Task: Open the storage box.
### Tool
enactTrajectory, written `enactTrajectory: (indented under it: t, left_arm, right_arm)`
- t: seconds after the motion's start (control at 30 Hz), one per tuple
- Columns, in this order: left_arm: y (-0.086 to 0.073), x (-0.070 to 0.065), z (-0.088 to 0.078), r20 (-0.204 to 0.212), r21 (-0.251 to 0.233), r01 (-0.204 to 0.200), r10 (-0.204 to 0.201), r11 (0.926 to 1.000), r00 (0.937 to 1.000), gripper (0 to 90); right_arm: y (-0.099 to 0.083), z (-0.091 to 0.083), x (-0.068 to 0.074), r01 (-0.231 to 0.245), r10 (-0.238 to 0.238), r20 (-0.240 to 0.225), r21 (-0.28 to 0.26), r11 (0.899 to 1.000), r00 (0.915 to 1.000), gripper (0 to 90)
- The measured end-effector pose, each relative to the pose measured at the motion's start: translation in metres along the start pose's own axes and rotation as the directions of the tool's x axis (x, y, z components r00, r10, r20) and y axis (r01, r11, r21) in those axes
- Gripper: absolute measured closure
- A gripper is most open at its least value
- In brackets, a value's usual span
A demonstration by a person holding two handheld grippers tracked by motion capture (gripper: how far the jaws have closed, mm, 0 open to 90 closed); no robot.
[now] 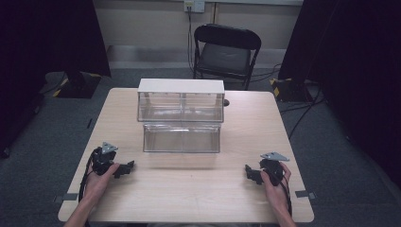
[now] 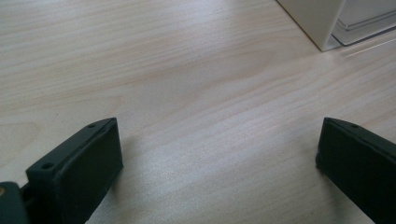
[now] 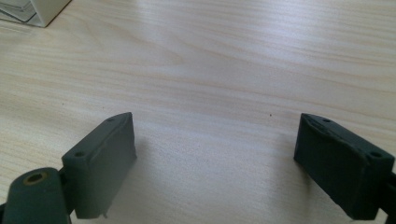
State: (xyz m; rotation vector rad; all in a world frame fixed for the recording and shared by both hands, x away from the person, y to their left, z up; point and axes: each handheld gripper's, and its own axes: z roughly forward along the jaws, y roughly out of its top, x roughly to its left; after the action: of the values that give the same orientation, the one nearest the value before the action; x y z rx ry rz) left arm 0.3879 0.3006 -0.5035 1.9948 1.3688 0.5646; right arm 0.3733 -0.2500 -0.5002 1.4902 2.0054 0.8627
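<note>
A clear plastic two-tier bin with a white top point(image 1: 181, 116) stands at the middle of the light wooden table point(image 1: 189, 189). My left gripper point(image 1: 126, 168) rests low over the table's front left, jaws pointing right, wide apart with bare wood between them point(image 2: 217, 140). My right gripper point(image 1: 249, 172) sits at the front right, jaws pointing left, also spread with nothing between them point(image 3: 215, 135). A white corner of the bin point(image 2: 317, 23) shows at the top right of the left gripper view, and its corner point(image 3: 42, 11) at the top left of the right gripper view.
A black folding chair point(image 1: 226, 49) stands behind the table on grey carpet. Dark curtains hang at both sides. Cables point(image 1: 302, 106) run over the floor at the right. Bare wood lies between the two grippers in front of the bin.
</note>
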Motion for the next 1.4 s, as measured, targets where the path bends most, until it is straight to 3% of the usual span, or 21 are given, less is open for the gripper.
enactTrajectory:
  t: [0.37, 0.57, 0.93, 1.03, 1.13, 1.4]
  left_arm:
    - [0.000, -0.002, -0.001, -0.006, 0.003, 0.006, -0.006, 1.0000, 1.0000, 1.5]
    - [0.003, -0.005, -0.005, 0.009, -0.007, -0.003, 0.003, 1.0000, 1.0000, 17.7]
    - [0.008, -0.011, -0.010, 0.071, -0.032, -0.012, 0.015, 0.9994, 0.9974, 17.0]
    - [0.013, -0.017, -0.015, 0.083, -0.063, -0.012, 0.018, 0.9979, 0.9964, 17.0]
    - [0.016, -0.020, -0.017, 0.122, -0.090, -0.009, 0.020, 0.9959, 0.9923, 16.2]
    - [0.021, -0.032, -0.020, 0.141, -0.122, -0.026, 0.044, 0.9921, 0.9891, 16.4]
  right_arm:
    - [0.000, 0.000, 0.000, 0.000, 0.000, 0.001, -0.001, 1.000, 1.0000, 11.9]
    - [0.000, 0.000, 0.000, 0.000, 0.000, 0.001, -0.001, 1.000, 1.0000, 11.9]
    - [0.000, 0.000, 0.000, 0.000, 0.000, 0.001, -0.001, 1.000, 1.0000, 11.9]
    - [0.000, 0.000, 0.000, 0.001, -0.001, 0.000, 0.000, 1.000, 1.0000, 11.9]
    - [0.000, 0.000, 0.000, 0.001, -0.001, 0.000, 0.000, 1.000, 1.0000, 11.9]
    - [0.000, 0.000, 0.000, 0.001, -0.001, 0.000, 0.000, 1.000, 1.0000, 11.9]
